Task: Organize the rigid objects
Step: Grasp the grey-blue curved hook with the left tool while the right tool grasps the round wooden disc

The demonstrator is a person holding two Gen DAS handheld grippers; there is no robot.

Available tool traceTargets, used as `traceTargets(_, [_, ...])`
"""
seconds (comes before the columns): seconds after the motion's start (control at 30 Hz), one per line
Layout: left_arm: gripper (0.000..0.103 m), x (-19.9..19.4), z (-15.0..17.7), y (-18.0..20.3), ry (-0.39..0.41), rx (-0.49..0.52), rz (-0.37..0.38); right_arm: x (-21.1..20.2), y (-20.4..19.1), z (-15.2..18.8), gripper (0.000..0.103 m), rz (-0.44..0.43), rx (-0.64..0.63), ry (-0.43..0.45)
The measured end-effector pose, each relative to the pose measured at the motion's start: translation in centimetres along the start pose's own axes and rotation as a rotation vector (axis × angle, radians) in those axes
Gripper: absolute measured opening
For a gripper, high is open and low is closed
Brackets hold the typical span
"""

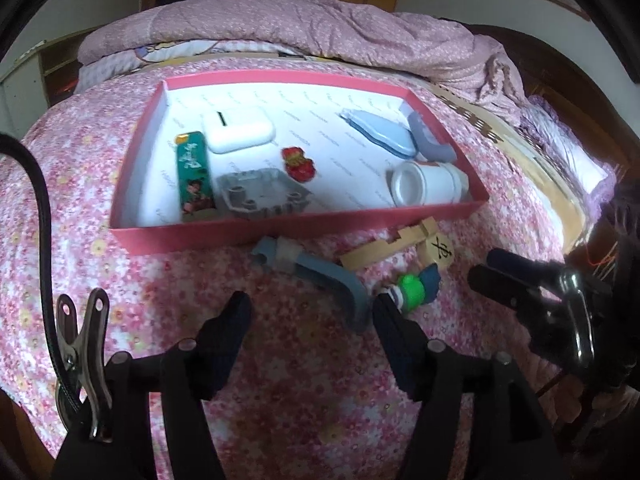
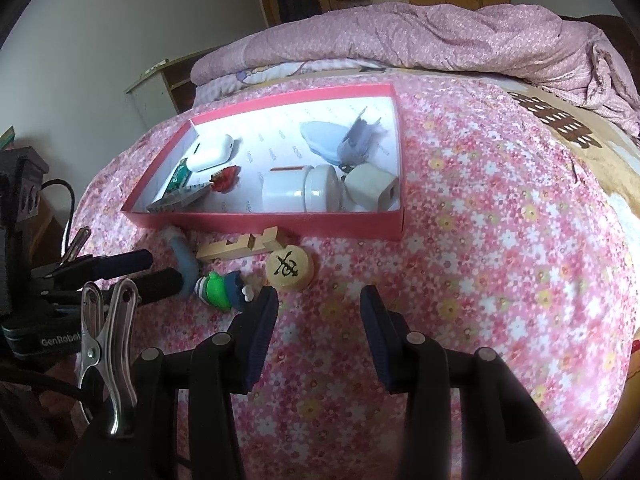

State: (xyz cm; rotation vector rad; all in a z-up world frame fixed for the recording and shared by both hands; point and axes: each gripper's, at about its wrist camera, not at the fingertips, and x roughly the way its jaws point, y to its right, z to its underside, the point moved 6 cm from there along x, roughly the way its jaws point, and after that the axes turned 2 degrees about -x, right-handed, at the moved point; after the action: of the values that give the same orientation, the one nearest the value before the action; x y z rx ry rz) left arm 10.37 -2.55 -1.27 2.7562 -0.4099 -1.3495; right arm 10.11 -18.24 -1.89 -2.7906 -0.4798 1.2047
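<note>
While the floral bedspread (image 2: 500,200) fills both views, the pink tray (image 1: 208,240) lies at twelve o'clock holding a white jar (image 1: 428,184) and an earbud case (image 1: 240,128). At its six o'clock lie a wooden block (image 2: 244,246), a chess piece (image 2: 290,270) and a green figurine (image 2: 220,286). The left gripper (image 1: 312,312) and right gripper (image 2: 318,300) gape, empty.
</note>
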Motion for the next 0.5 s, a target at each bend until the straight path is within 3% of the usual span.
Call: traceTargets(0.5, [0.069,1.6,-0.9,-0.3,0.117,0.090,-0.068,1.0,-0.6,0.0,0.044,-0.004,-0.021,-0.019])
